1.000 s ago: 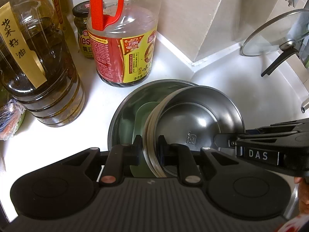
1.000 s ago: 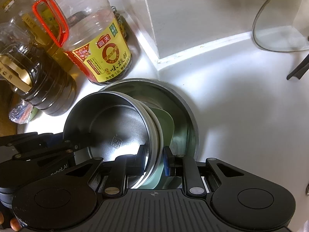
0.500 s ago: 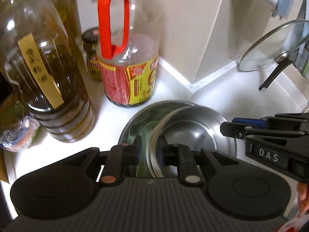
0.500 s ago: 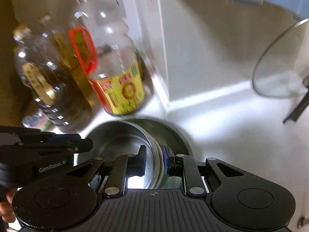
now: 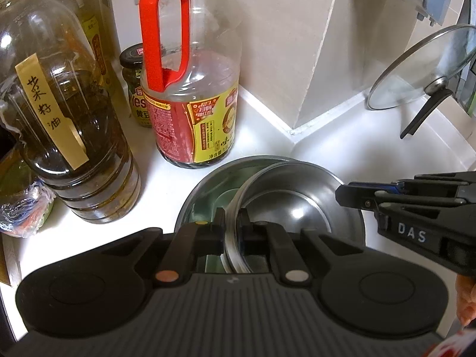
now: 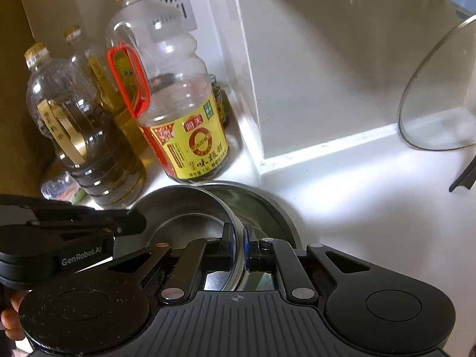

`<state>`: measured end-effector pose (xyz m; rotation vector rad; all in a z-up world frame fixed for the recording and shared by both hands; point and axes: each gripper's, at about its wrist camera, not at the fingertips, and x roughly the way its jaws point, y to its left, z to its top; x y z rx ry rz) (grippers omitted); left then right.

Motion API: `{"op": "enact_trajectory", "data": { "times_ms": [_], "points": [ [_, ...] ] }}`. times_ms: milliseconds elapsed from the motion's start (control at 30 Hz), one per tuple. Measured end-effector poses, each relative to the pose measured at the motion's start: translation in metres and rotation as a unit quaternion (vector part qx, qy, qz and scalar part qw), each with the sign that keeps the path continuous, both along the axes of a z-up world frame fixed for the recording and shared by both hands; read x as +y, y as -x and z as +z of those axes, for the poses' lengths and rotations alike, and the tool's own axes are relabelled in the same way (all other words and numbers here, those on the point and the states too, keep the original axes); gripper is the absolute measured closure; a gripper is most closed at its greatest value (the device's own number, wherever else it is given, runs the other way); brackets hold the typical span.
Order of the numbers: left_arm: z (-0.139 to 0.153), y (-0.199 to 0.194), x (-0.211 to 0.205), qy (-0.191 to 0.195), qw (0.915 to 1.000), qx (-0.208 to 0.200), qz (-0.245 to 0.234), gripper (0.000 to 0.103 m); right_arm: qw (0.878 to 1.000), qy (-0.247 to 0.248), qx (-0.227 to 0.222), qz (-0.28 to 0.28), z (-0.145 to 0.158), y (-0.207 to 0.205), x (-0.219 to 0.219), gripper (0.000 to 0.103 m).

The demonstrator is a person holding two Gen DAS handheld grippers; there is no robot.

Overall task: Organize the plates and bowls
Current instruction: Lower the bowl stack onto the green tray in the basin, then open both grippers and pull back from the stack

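The small bowls (image 5: pixel 293 196), a nested pair or more of steel ones judging by the layered rims, sit tilted inside the big bowl (image 5: pixel 205 190), which rests on the white tabletop (image 5: pixel 372 151) close to its back corner, just in front of the sauce bottle (image 5: pixel 190 95) and beside the oil bottle (image 5: pixel 68 125).

The left tool (image 5: pixel 231 223) straddles the stack's near-left rim: one finger outside, one inside, and its jaws have just been closing, so they now stand narrow and pinch that rim. The right tool (image 6: pixel 238 238) does the same on the opposite side, seen from its own camera with the rim running up between its fingers; its jaws have also just closed down onto the rim. In the left view the right tool's tip reaches the stack's far-right rim, so the two grips lie roughly across the stack from each other.

The relation that matters next: the stack lies directly ahead of and below both tools, between them, and it leans inside the big bowl with its left edge sunk toward the big bowl's wall, where a pale green piece (image 6: pixel 255 208) shows underneath. Neither hand is nearer; each holds its own side. I judge the coming move to be a shared lift straight up out of the big bowl, and it calls for both hands rising together, since a lag on either side would tip the stack further and let the inner bowls slide. The glass lid (image 5: pixel 422 68) leans well apart, toward the right edge.
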<state>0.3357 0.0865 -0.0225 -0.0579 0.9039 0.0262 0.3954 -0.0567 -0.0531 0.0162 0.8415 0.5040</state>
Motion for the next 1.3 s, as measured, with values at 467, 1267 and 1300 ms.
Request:
{"op": "enact_trajectory", "data": {
  "times_ms": [467, 1267, 1300],
  "points": [
    [-0.002, 0.001, 0.0, 0.001, 1.0, 0.002, 0.003, 0.094, 0.998, 0.054, 0.011, 0.026, 0.003, -0.013, 0.019, 0.097],
    [0.01, 0.014, -0.001, 0.002, 0.9999, -0.014, 0.009, 0.094, 0.997, -0.06, 0.05, -0.018, 0.0, 0.018, -0.023, 0.087],
    [0.012, 0.017, -0.003, -0.001, 0.9998, -0.019, 0.009, 0.094, 0.997, -0.06, 0.047, -0.017, 0.0, 0.02, -0.023, 0.085]
  ]
}}
